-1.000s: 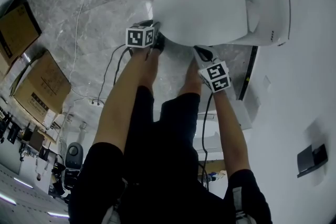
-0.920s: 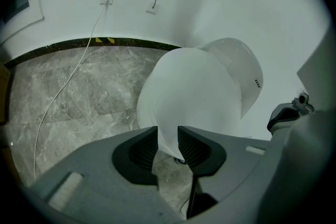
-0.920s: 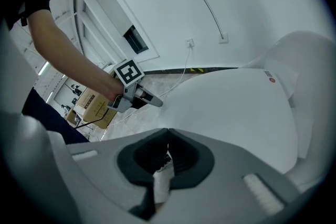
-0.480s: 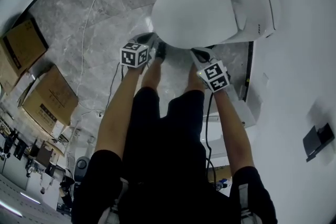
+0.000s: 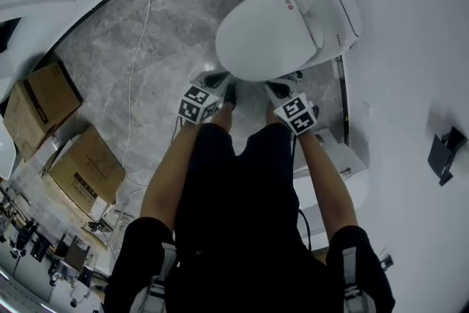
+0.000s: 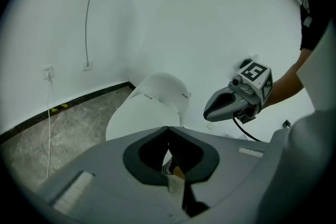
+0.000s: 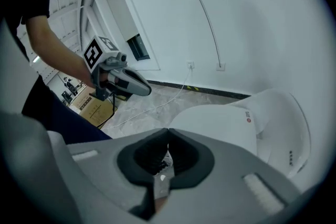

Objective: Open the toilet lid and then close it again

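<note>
**Lid down, both tools clenched on nothing**

The toilet lid [image 5: 267,37] is lying flat and closed over the bowl, white, with a small red mark near its hinge end. The toilet [image 5: 343,7] is sitting against the white wall [image 5: 410,48] on the grey marbled floor [image 5: 146,33].

The left tool [image 6: 168,128] is hanging in the air near the lid's front edge, not touching it. Its jaws are pressing together with nothing between them. The right tool [image 7: 168,131] is hovering just beside it, likewise clear of the lid and clenched on nothing. From the head view both marker cubes are showing side by side, below the lid's front edge. The tool tips are hard to separate there from the person's shoes, possibly overlapping them.

Farther out, a white cable [image 5: 135,62] is trailing across the floor. Two cardboard boxes [image 5: 88,168] are standing well apart from the toilet at the left.
</note>
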The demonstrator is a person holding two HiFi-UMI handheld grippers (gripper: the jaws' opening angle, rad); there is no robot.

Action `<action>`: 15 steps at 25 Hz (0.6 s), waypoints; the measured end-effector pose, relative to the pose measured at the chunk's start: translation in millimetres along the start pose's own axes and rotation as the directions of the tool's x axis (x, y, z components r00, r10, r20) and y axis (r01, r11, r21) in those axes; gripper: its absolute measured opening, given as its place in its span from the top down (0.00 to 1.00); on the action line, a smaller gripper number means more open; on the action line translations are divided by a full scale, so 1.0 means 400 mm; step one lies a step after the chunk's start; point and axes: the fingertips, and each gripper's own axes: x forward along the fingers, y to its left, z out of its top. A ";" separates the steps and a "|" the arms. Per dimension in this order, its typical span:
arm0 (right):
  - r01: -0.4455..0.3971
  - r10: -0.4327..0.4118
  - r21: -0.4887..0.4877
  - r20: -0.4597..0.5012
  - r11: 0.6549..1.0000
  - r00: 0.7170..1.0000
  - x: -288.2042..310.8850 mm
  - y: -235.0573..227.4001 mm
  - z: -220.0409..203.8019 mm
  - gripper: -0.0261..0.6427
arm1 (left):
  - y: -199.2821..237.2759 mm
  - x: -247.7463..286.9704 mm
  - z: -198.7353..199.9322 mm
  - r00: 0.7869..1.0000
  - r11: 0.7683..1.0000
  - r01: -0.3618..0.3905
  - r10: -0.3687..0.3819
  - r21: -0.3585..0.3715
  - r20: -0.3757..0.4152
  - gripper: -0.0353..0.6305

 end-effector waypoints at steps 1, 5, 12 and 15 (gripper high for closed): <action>0.005 -0.005 -0.018 0.000 1.000 1.000 -0.014 0.013 0.012 0.96 | -0.021 -0.017 0.014 1.000 1.000 0.022 -0.023 0.020 0.005 0.93; 0.041 -0.040 -0.033 0.020 0.999 0.999 -0.074 0.046 0.066 0.96 | -0.088 -0.093 0.061 0.997 0.992 0.077 -0.079 0.099 0.018 0.93; 0.075 -0.073 -0.036 0.051 0.997 0.996 -0.148 0.115 0.141 0.96 | -0.137 -0.242 0.114 0.994 0.988 0.084 -0.092 0.126 0.058 0.93; 0.094 -0.091 -0.043 0.073 0.995 0.993 -0.168 0.122 0.177 0.96 | -0.132 -0.276 0.144 0.993 0.986 0.074 -0.086 0.146 0.078 0.93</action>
